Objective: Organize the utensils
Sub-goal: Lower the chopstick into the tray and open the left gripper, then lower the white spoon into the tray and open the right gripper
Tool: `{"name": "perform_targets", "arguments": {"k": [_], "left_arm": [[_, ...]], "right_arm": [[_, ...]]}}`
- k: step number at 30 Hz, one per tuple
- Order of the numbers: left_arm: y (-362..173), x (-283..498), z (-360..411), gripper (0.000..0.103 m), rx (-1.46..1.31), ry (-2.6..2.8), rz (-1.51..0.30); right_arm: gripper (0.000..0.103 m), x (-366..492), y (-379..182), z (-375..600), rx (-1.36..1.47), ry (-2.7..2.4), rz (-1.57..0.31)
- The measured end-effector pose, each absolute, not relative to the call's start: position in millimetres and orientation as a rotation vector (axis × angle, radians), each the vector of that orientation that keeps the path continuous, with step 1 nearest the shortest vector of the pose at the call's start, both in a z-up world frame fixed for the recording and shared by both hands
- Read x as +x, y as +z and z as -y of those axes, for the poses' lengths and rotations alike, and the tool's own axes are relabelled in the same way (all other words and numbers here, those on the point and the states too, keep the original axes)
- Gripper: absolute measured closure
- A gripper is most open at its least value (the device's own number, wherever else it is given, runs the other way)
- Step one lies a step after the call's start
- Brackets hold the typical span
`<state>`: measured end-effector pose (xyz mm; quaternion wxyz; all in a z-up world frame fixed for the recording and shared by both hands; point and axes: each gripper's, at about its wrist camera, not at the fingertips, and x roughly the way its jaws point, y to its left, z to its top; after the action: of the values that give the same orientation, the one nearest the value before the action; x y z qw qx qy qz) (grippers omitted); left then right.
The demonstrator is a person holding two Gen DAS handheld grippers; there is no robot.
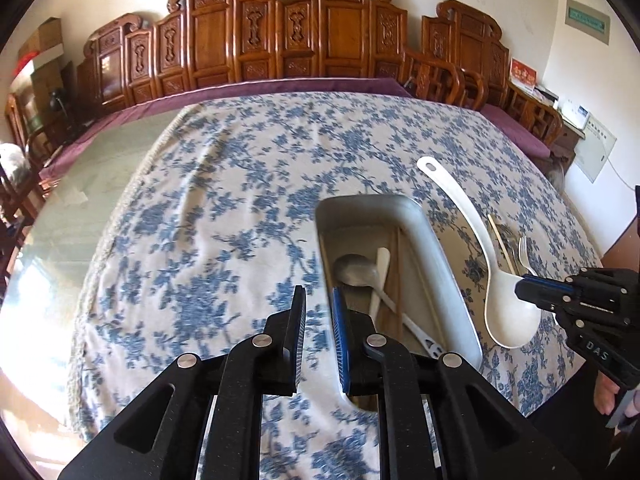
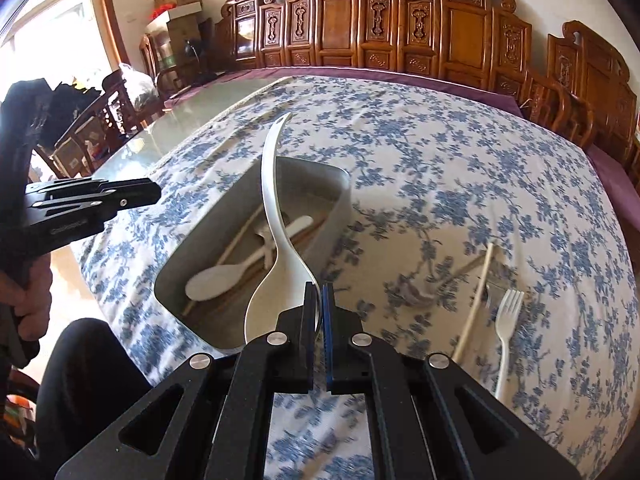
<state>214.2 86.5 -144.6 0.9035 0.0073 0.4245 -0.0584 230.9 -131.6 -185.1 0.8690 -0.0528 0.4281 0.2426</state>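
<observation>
My right gripper (image 2: 319, 292) is shut on the bowl rim of a large white ladle (image 2: 272, 200), whose handle points away from me over the tray. The grey tray (image 2: 342, 196) lies on the floral cloth and holds a white paddle spoon (image 2: 216, 284), a metal spoon (image 1: 352, 268) and chopsticks. My left gripper (image 1: 318, 300) hangs over the tray's near left rim (image 1: 400, 200) with its jaws a little apart and nothing between them. The left wrist view shows the ladle (image 1: 460, 208) and right gripper (image 1: 524, 282) right of the tray. A white fork (image 2: 506, 320) and a chopstick (image 2: 476, 304) lie on the cloth.
The blue floral tablecloth (image 1: 220, 220) covers most of the table, with bare glass tabletop (image 1: 80, 200) to its left. Carved wooden chairs (image 2: 400, 28) line the far edge. A person's hand (image 2: 28, 292) grips the left tool at the left side.
</observation>
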Motion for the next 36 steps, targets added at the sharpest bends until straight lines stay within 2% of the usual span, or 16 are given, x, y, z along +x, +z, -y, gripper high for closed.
{"name": "perform_targets", "arguments": {"k": [17,36], "left_arm": [[-138,197,-118,0.091,-0.021,-0.104,-0.840],[-142,196,-117,0.091,-0.019,-0.111,-0.843]], "right_arm": [[0.099,248,-201,72,-0.131,0.481,-0.947],[0.099,253,-225,45,-0.134,0.462,-1.001]]}}
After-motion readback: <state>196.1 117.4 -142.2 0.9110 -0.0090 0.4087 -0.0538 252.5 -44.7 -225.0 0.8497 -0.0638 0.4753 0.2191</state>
